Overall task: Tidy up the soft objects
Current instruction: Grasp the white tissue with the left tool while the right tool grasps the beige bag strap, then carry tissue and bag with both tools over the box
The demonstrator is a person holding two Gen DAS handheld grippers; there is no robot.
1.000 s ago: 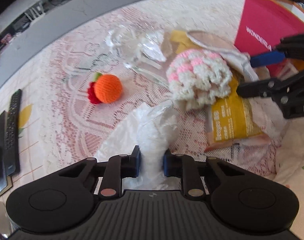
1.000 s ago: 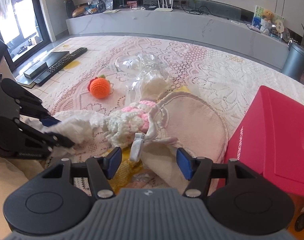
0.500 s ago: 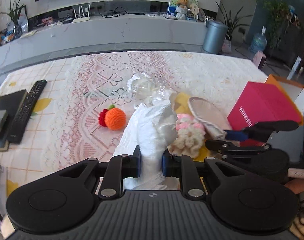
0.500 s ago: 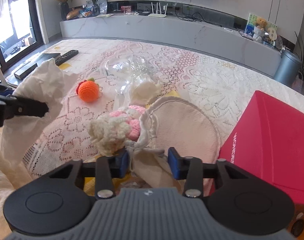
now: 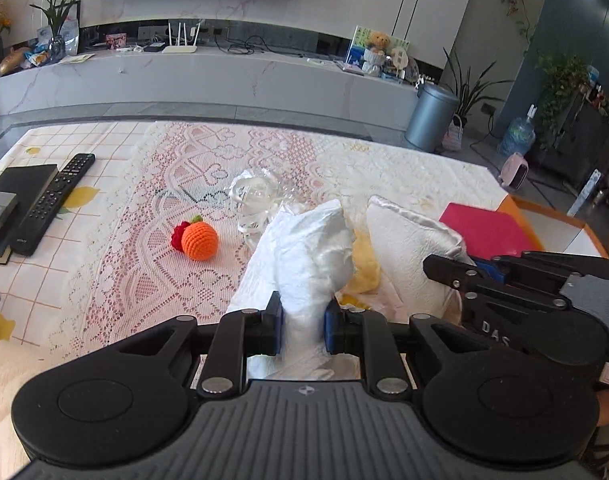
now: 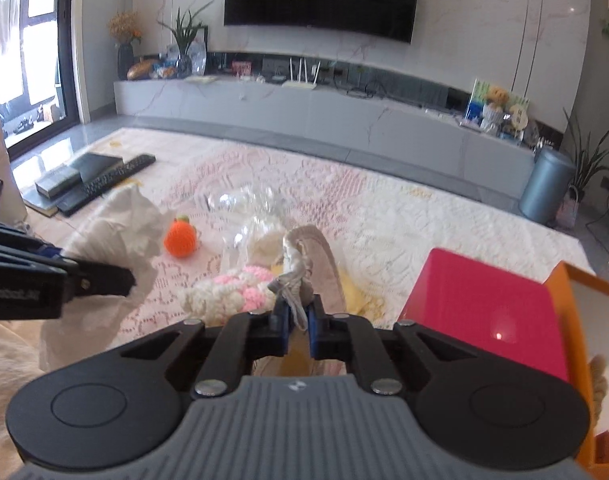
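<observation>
Two grippers in play, both yours, both loaded.

1. L gripper [image 5: 303,322]: fingers [image 5: 273,322] clamped on a white crumpled cloth [image 5: 308,256]; it stands up bunched between the pads, lifted off the lace tabletop [image 5: 176,280]. Seen from the R wrist view, same cloth [image 6: 120,232] hangs at far left.

2. R gripper [image 6: 297,326]: its fingers have just been closing & now pinch the bunched cord and edge of a beige drawstring pouch [image 6: 316,256]. Nearly shut, only thin fabric between pads. In the L wrist view the pouch [image 5: 408,244] tilts up just beside the white cloth, w/ the R gripper at its right edge.

3. Pink-and-cream crochet piece [image 6: 228,286]: on tabletop, touching the pouch's left side, just ahead of R fingers.

4. Orange crochet ball [image 5: 199,241] w/ red & green trim: alone on the lace, left of the cloth, apart from everything.

5. Clear crumpled plastic wrap [image 5: 256,196]: behind the cloth, mid-tabletop.

6. Yellow item [image 5: 364,268]: partly hidden between cloth & pouch; can't tell what it is.

7. Red box [image 6: 488,304]: right side, next to an orange-rimmed box [image 6: 572,312].

8. Remote [image 5: 52,200] & dark book [image 5: 24,184]: far left edge.
</observation>
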